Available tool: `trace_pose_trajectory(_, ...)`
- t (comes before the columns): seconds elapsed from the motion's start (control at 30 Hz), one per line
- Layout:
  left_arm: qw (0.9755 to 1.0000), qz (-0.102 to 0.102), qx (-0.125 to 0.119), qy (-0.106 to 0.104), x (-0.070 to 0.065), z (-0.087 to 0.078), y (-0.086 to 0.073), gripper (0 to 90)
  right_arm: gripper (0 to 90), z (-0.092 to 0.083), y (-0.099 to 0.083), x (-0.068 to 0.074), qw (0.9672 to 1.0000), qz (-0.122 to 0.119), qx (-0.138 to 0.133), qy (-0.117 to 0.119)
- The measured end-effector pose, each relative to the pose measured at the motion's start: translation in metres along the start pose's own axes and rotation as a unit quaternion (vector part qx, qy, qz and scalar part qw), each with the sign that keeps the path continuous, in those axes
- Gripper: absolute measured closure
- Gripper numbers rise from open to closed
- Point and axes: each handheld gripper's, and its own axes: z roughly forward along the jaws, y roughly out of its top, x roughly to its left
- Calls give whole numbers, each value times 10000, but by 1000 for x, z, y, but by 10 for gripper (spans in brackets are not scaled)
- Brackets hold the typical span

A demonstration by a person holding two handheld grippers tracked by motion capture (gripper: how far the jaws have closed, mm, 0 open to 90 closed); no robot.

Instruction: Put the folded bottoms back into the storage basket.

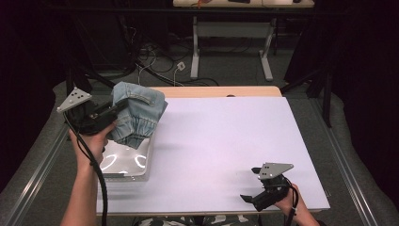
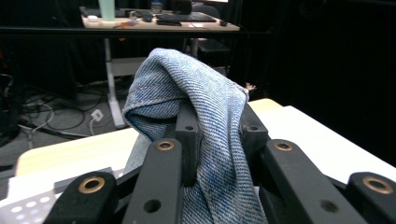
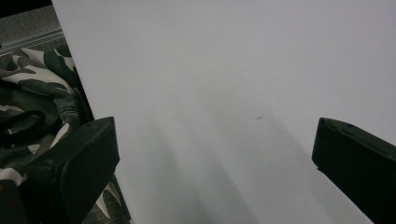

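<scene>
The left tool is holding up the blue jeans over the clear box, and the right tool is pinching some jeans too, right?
Not quite. The right tool pinches nothing: the right gripper view shows its jaws wide apart over the bare white table. The left tool does hold the jeans above the clear box.

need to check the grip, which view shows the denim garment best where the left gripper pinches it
The left gripper view: the denim garment drapes over the closed jaws of the left gripper, the fold pinched between them. The high view shows the whole bundle lifted above a clear bin, with the pinch point hidden.
</scene>
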Motion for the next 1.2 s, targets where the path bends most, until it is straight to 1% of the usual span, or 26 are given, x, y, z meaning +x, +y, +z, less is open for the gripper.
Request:
trace_pose_trajectory(0.07,10000,3,42,77,1,-1,0,755,5,0,0,0,10000,2,0,1)
trace_pose_trajectory(0.43,9996,-27,121,257,8,-2,-3,754,5,0,0,0,10000,0,-1,1)
trace_pose_trajectory(0.47,9994,-33,152,303,10,-2,-4,754,5,0,0,0,10000,4,-5,9)
trace_pose_trajectory(0.5,9994,-33,152,303,10,-2,-4,754,5,0,0,0,10000,-9,-3,11)
trace_pose_trajectory(0.53,9992,-31,225,314,11,-1,-5,754,5,0,0,0,10000,-3,-1,12)
trace_pose_trajectory(0.67,9989,-55,316,345,15,2,-7,754,5,0,0,0,10000,-5,4,11)
trace_pose_trajectory(0.73,9985,-80,398,376,18,5,-9,754,5,0,0,0,10000,-3,-5,10)
trace_pose_trajectory(1.0,9974,-167,524,473,25,9,-14,754,5,0,0,0,10000,6,6,10)
trace_pose_trajectory(1.2,9967,-190,589,530,29,11,-17,754,5,0,0,0,10000,0,5,10)
